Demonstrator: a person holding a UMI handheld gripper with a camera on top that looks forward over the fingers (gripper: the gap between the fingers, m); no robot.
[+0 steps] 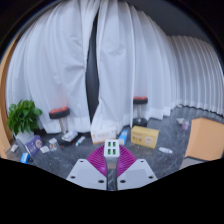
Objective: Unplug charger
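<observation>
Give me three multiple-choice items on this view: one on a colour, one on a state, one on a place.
1. What colour is the box beyond the jaws?
A. blue
B. yellow
C. black

2. How do the white curtains hang?
A. fully closed
B. taken down
C. parted, with a dark gap

3. Where is the white charger?
A. at the tips of the gripper
B. on top of the box
C. hung on the curtains

Answers:
1 B, the box's faces show yellow.
2 C, a dark slit runs down between the two curtain halves.
3 A, the charger sits right at the jaws' tips, nearer than the box.
</observation>
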